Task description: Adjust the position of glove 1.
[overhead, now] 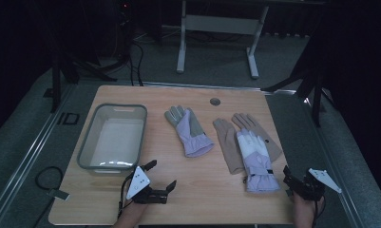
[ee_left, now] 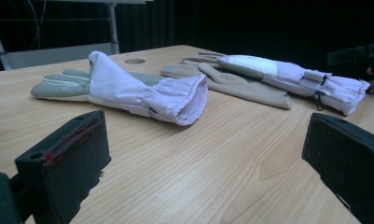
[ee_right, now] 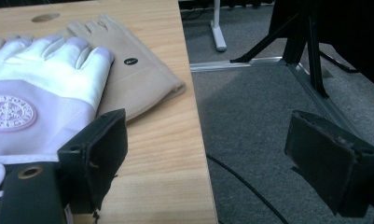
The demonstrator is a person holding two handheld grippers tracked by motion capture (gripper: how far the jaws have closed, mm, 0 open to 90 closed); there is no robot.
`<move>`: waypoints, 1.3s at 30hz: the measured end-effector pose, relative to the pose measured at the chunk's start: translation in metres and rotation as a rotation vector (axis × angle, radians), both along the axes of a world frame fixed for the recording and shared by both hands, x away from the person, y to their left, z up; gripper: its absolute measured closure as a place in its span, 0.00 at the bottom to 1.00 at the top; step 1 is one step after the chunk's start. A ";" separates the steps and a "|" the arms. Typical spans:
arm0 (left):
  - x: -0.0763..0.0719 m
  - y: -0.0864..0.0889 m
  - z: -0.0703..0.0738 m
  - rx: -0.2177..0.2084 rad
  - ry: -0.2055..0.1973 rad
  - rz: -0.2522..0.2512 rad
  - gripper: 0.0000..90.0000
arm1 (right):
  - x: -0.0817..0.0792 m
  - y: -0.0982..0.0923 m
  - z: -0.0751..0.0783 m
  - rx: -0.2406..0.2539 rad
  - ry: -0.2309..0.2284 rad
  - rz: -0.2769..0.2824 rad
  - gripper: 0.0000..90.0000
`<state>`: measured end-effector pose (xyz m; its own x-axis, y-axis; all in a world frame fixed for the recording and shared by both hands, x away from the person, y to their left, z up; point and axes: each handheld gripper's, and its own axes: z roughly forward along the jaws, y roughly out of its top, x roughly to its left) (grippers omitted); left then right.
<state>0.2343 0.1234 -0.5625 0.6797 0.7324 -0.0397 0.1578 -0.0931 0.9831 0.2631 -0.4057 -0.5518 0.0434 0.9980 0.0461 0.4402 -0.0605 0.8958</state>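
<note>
The left gripper [overhead: 161, 175] rests low over the near edge of the wooden table [overhead: 202, 199] with its jaws spread wide and nothing between them; its own view shows bare wood in the gap. The right gripper [overhead: 292, 179] sits at the table's near right corner, jaws likewise wide apart and holding nothing, one jaw over the wood and the other out past the edge above the grey floor [ee_right: 268, 116].

Just ahead of the right gripper lies a white-and-lilac glove [overhead: 255, 159], cuff toward the person, lying on top of a pair of tan gloves [overhead: 226, 142]. One pad of the right gripper seems to sit against this glove's cuff, though its own jaw blocks the spot. A second lilac glove [overhead: 188, 130] lies alone at the table's middle, palm up, cuff open. A grey bin [overhead: 89, 142] stands at the left.

The person's hands are cut off by the bottom of the high view.
</note>
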 end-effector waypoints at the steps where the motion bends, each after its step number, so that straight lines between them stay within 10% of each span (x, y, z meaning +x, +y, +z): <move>1: 0.000 0.000 0.000 -0.002 0.003 0.000 0.01 | 0.001 0.001 0.000 -0.008 0.013 0.001 0.14; 14: 0.000 0.001 0.000 -0.017 0.005 0.001 0.01 | 0.009 0.006 0.025 -0.019 0.073 0.055 0.16; 23: 0.001 0.001 0.000 -0.016 0.012 -0.008 0.01 | 0.021 0.009 0.052 0.107 0.065 0.111 0.14; 39: 0.002 0.002 0.000 -0.029 0.010 -0.029 0.01 | 0.062 0.080 0.114 0.039 0.014 0.336 0.15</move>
